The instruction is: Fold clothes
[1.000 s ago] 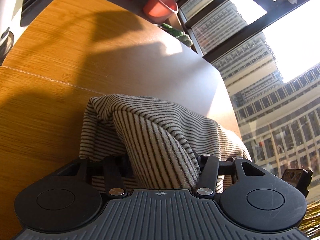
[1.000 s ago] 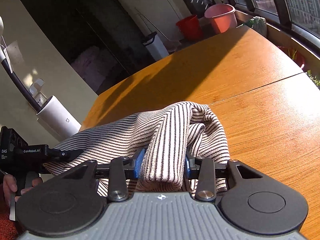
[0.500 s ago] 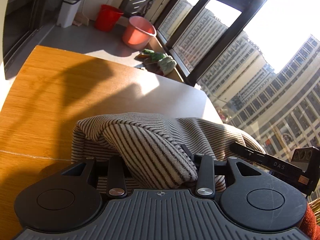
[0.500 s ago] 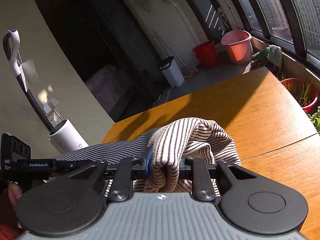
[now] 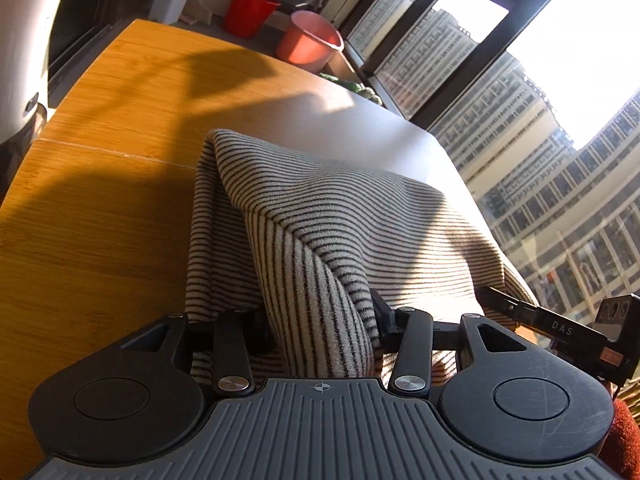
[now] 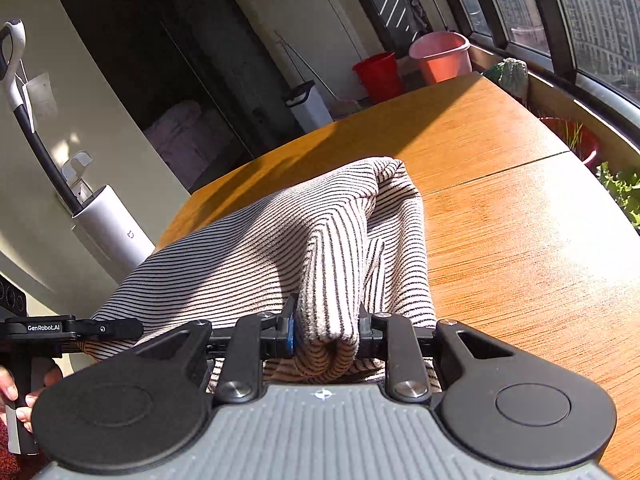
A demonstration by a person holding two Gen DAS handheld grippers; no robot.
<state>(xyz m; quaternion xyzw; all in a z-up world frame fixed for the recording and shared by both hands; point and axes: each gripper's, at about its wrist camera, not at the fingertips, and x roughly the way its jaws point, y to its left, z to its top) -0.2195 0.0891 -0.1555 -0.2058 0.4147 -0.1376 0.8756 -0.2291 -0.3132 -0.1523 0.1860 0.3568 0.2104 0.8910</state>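
From the left wrist camera, we hold the left hand-held gripper (image 5: 320, 324) pinched on a thick bunched fold of the striped garment (image 5: 340, 216), and its jaws have just been opening a little around that wad, with the cloth between them and pressed on both sides. Against a second ago, the cloth has drawn out longer in front of us: it now hangs from our grip and drapes forward onto the wooden bench (image 5: 100, 200), its far folded corner resting past the seam in the boards, where earlier it sat as a lower, rounder hump. The other tool shows at the right edge, close beside the same cloth. From the right wrist camera, we hold the right hand-held gripper (image 6: 326, 328) pressed narrowly on another bunch of the garment (image 6: 280, 232); this grip has tightened over the last second and the fold between the blue pad and the black one is clearly thinner than before. The cloth here has spread wider to the left, toward the left tool and the hand (image 6: 16, 396) that carries it, and it lies flatter across the bench (image 6: 520, 240). We judge that the two held corners are being carried together over the bench to lay one half onto the other, so the fold is under way and not yet set down.
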